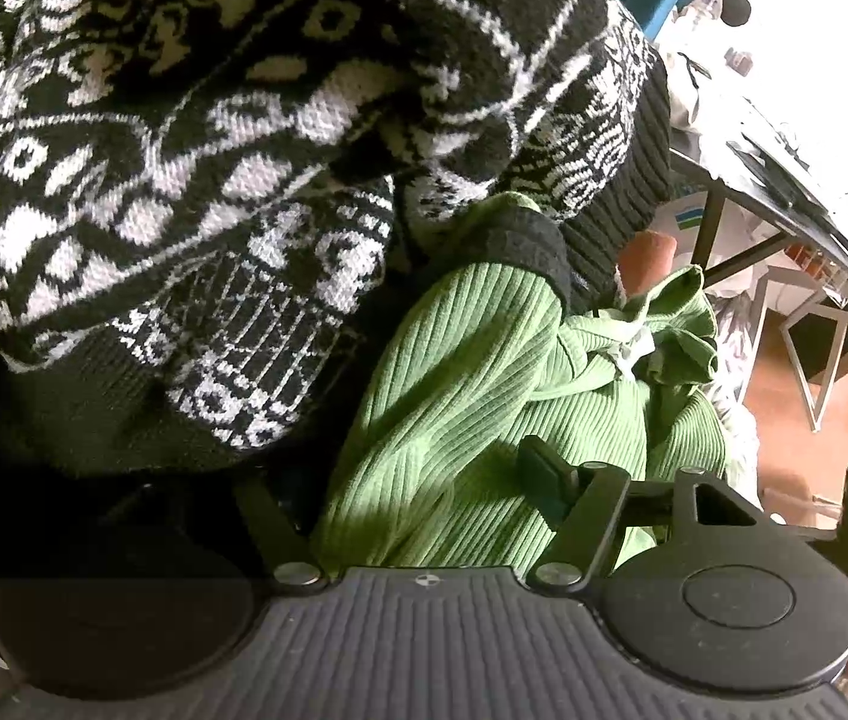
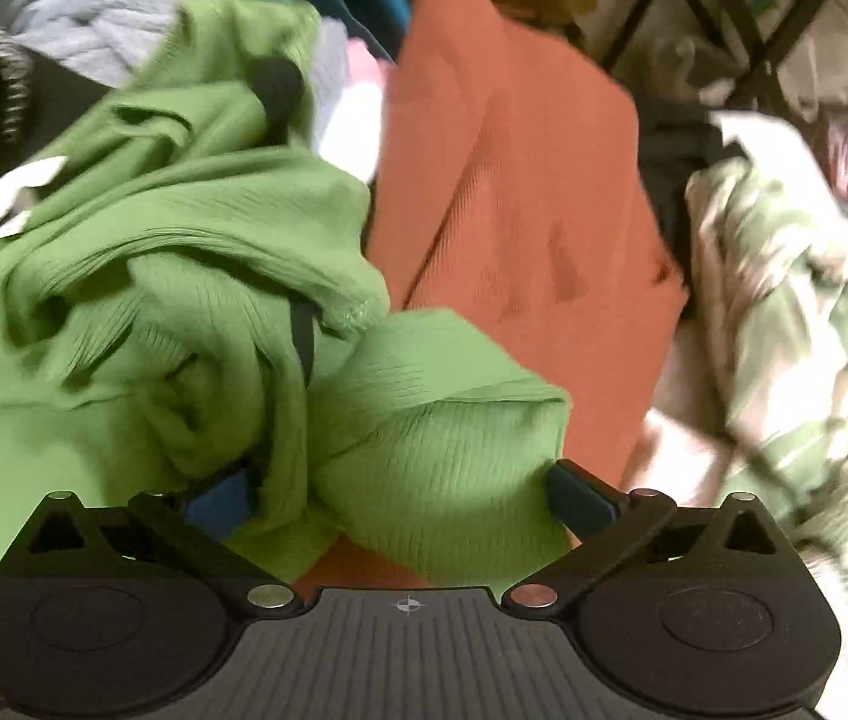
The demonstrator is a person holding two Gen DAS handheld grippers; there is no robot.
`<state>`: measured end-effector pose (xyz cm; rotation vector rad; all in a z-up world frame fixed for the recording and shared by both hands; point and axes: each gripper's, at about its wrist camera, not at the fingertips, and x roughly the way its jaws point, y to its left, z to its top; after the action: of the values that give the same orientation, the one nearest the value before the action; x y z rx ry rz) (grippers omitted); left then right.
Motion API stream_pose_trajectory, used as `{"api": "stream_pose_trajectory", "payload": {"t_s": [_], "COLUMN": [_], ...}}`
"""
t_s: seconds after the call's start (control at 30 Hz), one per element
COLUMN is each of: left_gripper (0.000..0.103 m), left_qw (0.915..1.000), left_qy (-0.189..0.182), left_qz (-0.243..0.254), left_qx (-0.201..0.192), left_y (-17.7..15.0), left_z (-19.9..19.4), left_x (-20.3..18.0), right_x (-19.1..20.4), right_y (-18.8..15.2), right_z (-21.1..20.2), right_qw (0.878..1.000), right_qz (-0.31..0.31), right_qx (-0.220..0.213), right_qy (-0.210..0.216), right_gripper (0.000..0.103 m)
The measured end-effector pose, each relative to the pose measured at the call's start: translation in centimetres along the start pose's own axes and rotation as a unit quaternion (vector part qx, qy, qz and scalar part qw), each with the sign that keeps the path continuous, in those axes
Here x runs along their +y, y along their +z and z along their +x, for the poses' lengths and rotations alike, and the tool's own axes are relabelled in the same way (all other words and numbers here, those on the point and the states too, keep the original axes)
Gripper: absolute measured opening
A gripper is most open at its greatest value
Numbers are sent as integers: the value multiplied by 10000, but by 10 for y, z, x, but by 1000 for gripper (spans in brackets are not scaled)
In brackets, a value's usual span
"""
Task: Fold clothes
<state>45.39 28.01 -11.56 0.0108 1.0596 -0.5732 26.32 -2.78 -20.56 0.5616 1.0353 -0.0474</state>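
A pile of clothes fills both wrist views. From the left wrist camera, a black-and-white patterned knit sweater [image 1: 196, 180] drapes over the upper and left part of the scene, its dark ribbed hem hanging down toward the middle. Beneath and to the right of it lies a green ribbed garment [image 1: 472, 396], bunched in folds and running down to the left gripper [image 1: 424, 480]. Only one finger [image 1: 550, 477] of that gripper shows clearly, resting against the green cloth; the other is lost in shadow under the sweater, so I cannot tell whether the claw is spread or pinching. A table with dark metal legs [image 1: 784, 204] stands off to the right.

From the right wrist camera, which is blurred, the same green ribbed garment [image 2: 154, 300] lies crumpled on the left, with a fold of it bulging between the fingers of the right gripper [image 2: 406, 498]. The claw is spread wide, one fingertip on either side of that fold, not pressed shut. Just beside the green cloth lies an orange ribbed garment [image 2: 520, 210], and to the right a pale leaf-print fabric [image 2: 784, 312]. A light blue knit [image 2: 94, 30] sits at the top left.
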Motion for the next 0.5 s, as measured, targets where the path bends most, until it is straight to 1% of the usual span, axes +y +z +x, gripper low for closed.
{"api": "stream_pose_trajectory", "payload": {"t_s": [0.03, 0.07, 0.1, 0.13, 0.17, 0.2, 0.23, 0.27, 0.33, 0.4, 0.43, 0.5], "left_gripper": [69, 69, 69, 68, 67, 63, 60, 56, 55, 55, 55, 55], "left_qw": [10000, 10000, 10000, 10000, 10000, 9999, 9999, 9998, 9997, 9995, 9994, 9993], "left_qy": [-3, -13, -24, -42, -63, -95, -127, -161, -217, -268, -280, -310], "left_qz": [-3, -6, -8, -7, -9, -26, -47, -81, -136, -178, -189, -212], "left_qx": [-1, -7, -15, -30, -44, -53, -61, -61, -67, -77, -81, -92], "left_y": [0, 0, 0, 0, -1, -1, -2, -2, -2, -2, -2, -3], "left_z": [0, 0, 0, 0, -1, -2, -3, -4, -5, -6, -6, -7], "left_x": [0, 0, 0, 0, 1, 1, 2, 2, 3, 3, 3, 2], "right_x": [2, 4, 6, 8, 10, 14, 19, 24, 34, 44, 48, 61], "right_y": [-1, -1, -2, -3, -4, -1, 4, 8, 17, 26, 34, 45], "right_z": [3, 7, 10, 13, 16, 12, 3, -6, -24, -42, -47, -39], "right_qw": [10000, 10000, 9999, 9999, 9998, 9997, 9992, 9982, 9951, 9902, 9877, 9867], "right_qz": [-6, -12, -18, -24, -30, -53, -85, -116, -180, -243, -287, -573], "right_qx": [21, 41, 62, 82, 103, 2, -170, -341, -683, -1023, -1113, -980], "right_qy": [34, 68, 101, 135, 169, 252, 364, 475, 698, 919, 1057, 1167], "right_gripper": [102, 92, 80, 43, 34, 32, 27, 25, 23, 17, 12, 11]}}
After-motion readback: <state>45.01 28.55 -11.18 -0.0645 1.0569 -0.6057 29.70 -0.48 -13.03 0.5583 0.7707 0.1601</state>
